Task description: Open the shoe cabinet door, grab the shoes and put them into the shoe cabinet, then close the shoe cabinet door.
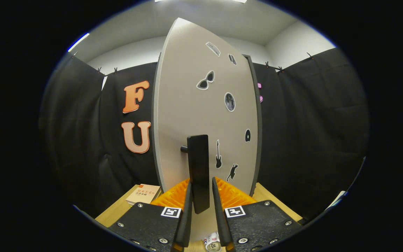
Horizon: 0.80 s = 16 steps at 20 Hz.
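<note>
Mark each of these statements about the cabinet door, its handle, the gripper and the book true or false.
1. The black handle stands between the gripper fingers. True.
2. The cabinet door is bare. False: it carries stickers, among them sunglasses and a guitar.
3. A book lies on the wooden surface beside the door. True.
4. The handle lies flat across the door. False: it stands upright.
</note>
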{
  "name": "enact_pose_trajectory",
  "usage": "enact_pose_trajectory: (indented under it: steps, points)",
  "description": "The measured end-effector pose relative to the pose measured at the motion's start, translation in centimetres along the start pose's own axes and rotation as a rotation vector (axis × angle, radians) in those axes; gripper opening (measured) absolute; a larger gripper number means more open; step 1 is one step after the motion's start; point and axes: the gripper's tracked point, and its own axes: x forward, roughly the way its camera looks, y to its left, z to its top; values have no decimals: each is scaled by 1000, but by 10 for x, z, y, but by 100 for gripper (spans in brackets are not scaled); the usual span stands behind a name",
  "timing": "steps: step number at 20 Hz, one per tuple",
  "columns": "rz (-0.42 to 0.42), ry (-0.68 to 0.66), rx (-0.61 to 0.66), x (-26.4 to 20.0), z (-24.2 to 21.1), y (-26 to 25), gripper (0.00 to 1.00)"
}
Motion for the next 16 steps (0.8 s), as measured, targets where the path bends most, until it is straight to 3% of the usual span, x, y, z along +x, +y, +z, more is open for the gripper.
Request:
enact_pose_trajectory:
  steps: [16]
  points:
    - [-186,7,-3,-51,-7,-117,31]
